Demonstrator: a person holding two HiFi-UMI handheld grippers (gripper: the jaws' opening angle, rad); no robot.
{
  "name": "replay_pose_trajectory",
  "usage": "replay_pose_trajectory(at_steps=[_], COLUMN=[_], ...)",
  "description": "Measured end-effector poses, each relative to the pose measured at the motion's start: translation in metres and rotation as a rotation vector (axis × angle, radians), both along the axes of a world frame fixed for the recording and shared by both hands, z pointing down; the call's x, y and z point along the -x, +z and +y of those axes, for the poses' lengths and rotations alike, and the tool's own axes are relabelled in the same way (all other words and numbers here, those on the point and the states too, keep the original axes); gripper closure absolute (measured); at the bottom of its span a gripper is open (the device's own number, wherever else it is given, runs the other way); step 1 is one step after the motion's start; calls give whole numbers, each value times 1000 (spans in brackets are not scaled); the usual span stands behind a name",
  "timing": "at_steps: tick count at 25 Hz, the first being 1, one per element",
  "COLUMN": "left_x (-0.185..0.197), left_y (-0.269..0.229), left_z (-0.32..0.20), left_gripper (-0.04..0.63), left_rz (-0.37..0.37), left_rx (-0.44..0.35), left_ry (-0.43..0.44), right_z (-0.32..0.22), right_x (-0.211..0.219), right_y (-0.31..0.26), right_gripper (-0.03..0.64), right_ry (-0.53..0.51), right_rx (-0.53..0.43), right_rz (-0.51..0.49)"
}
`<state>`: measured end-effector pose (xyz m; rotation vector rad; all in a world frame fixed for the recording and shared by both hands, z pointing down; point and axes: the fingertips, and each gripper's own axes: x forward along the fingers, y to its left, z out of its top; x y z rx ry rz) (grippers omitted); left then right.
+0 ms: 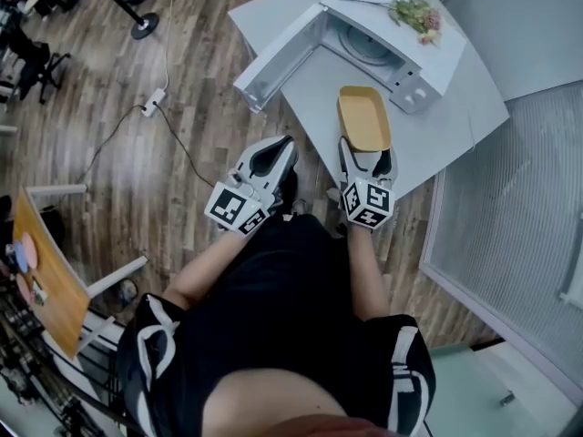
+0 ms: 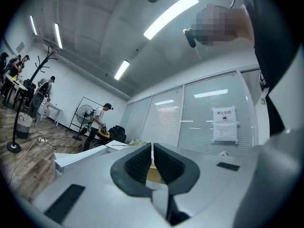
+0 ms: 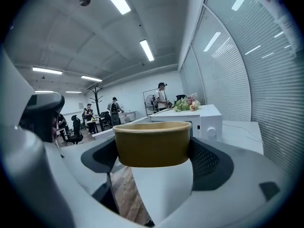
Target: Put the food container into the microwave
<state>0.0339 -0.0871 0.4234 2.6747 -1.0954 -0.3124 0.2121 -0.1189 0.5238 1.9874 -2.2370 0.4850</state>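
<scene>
The left gripper [image 1: 271, 157] is pinched closed with nothing in it, over the wood floor [image 1: 137, 171]. The right gripper [image 1: 366, 156] squeezes the yellow food container [image 1: 363, 116] above the white table [image 1: 446, 130], near the microwave [image 1: 442, 57] with its door [image 1: 278, 57] open.

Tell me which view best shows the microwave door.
Head view: the microwave door stands wide open, cavity exposed. Right gripper view shows only its knob side behind the food container; left gripper view, a sliver.
</scene>
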Motion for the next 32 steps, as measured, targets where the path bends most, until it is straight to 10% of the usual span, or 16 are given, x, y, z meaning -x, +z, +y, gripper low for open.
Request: replay_pose_trajectory(at_steps=[13,32], left_x=[-45,-61], left_y=[21,77], left_z=[-170,-259], left_gripper=[563,563], left_rz=[5,-18], left_rx=[44,136], left_ry=[72,108], right_z=[-218,-387], right_x=[-33,-96], right_y=[108,219], right_gripper=[129,129], right_ry=[59,213], right_rx=[163,281], right_rz=[48,97])
